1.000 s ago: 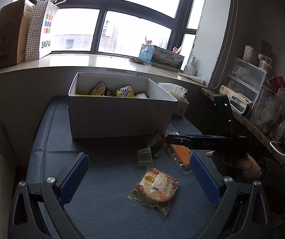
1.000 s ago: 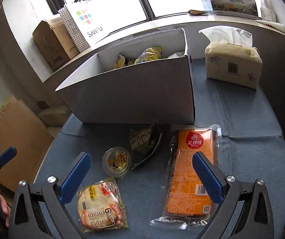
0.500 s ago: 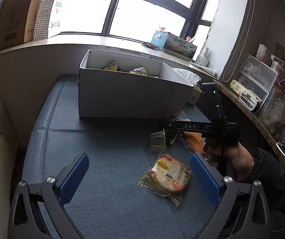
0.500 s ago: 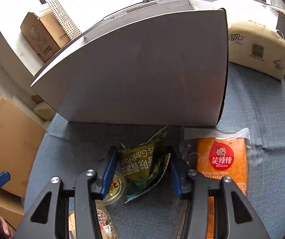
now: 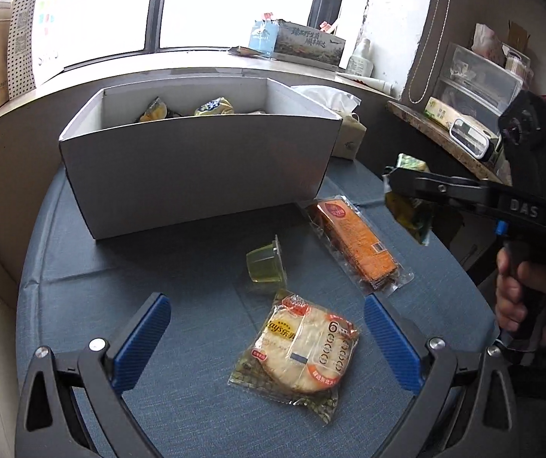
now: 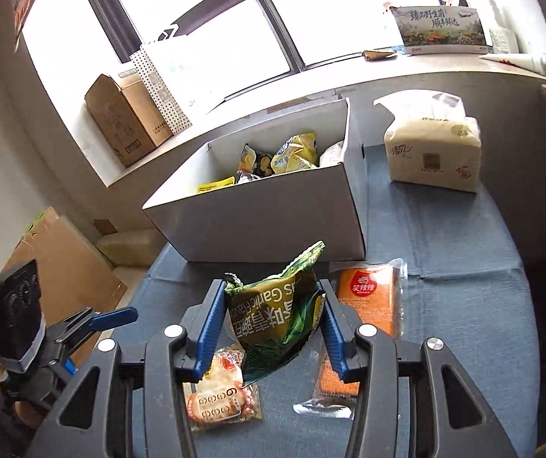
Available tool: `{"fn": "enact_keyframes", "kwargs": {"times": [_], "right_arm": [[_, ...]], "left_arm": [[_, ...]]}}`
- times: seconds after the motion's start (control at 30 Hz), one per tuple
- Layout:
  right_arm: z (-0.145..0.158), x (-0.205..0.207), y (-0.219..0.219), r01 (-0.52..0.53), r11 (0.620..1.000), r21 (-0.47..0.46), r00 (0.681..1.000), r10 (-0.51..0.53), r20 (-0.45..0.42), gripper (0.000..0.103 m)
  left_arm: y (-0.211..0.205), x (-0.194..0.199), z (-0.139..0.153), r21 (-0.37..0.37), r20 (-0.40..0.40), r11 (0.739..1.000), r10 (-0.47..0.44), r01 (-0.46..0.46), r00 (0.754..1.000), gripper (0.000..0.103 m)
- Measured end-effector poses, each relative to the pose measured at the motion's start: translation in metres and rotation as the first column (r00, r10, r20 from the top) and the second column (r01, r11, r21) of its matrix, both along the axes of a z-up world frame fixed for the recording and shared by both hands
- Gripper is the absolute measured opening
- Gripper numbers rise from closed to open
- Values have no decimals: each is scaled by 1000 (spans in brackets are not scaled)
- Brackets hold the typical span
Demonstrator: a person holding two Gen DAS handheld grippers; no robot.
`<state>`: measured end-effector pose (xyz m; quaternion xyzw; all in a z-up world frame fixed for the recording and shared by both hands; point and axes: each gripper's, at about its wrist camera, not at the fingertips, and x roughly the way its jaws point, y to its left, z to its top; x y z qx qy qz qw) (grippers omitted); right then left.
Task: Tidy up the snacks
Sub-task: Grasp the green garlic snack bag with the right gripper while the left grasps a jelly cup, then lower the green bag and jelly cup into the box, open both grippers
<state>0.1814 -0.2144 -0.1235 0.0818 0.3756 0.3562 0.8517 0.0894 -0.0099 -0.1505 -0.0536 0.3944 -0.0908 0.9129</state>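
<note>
Our right gripper is clamped on a crinkled green foil packet reading "Garlic Flavor", held clear of the blue cloth table, near the white cardboard box. Our left gripper stands apart over a round cellophane-wrapped cake.

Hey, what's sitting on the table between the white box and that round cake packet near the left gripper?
A small jelly cup, on its side on the blue cloth, lies between the box and the cake packet. The left wrist view shows it.
</note>
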Motion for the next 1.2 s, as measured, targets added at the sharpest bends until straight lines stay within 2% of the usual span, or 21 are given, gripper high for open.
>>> {"fn": "enact_keyframes", "kwargs": {"times": [0.1,0.27,0.4,0.47,0.5,0.53,0.57,0.6,0.73,0.93,1.1,1.2], "right_arm": [[10,-14,-20,27,999,27,999,-27,22,51],[17,-27,-57,96,995,31,995,-97,31,51],[14,-34,-82,141,989,36,990,-141,18,51],[11,-36,-89,156,987,40,988,-157,11,51],[9,-36,-91,160,986,41,987,-160,5,51],[7,-36,-93,166,985,40,986,-166,0,51],[6,-36,-95,170,985,41,985,-170,-5,51],[5,-36,-95,170,984,43,985,-170,-10,51],[6,-38,-92,159,987,39,987,-159,-1,51],[5,-40,-69,104,994,14,995,-105,4,51],[11,-38,-41,42,999,-9,999,-42,28,51],[25,-30,-19,3,1000,-29,998,-1,69,51]], "left_arm": [[-13,27,-9,7,-28,999,-35,35,999,103],[-25,60,-27,82,-79,996,-26,33,997,103],[-21,77,-44,73,-130,997,-8,17,991,102],[-18,81,-49,74,-146,997,5,6,989,88],[-18,83,-54,69,-166,998,-1,13,986,63],[-18,83,-55,87,-170,996,-2,17,985,45],[-18,81,-54,101,-157,995,-2,18,988,38],[-15,79,-52,76,-154,997,-15,27,988,36],[-7,63,-38,47,-94,999,-22,26,995,35],[10,23,7,0,50,1000,-8,8,999,35],[30,2,52,-30,180,999,43,-38,983,35],[46,4,79,-33,245,997,72,-67,967,35]]}}
